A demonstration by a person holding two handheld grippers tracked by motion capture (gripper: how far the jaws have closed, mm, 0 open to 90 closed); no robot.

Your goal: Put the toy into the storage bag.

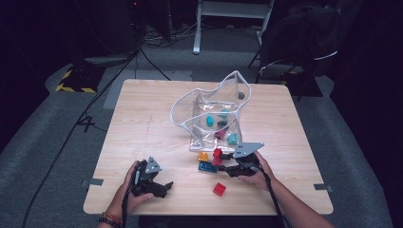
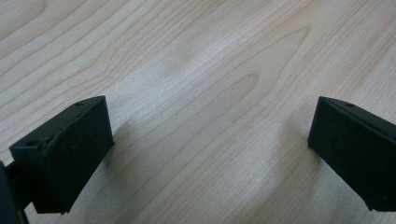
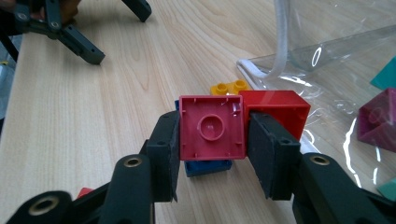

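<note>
Red toy brick (image 3: 212,128) sits clamped between the pads of the right hand-held gripper (image 3: 213,154), its hollow underside turned toward that gripper's camera — from the high view the brick (image 1: 217,156) is near the front edge of the table (image 1: 142,123), a little right of the middle. Directly behind it stands a brighter red block (image 3: 275,109), a blue brick (image 3: 208,167) lies on the table below it, and a small yellow brick (image 3: 229,87) rests just beyond, by the white-corded rim of the clear plastic bag (image 3: 327,60). Inside the bag lie teal and magenta pieces. Another red brick (image 1: 219,189) lies apart, nearer the front edge. Left hand-held gripper (image 1: 159,187) rests toward the front left corner — jaws wide apart over bare wood, holding nothing.
</note>
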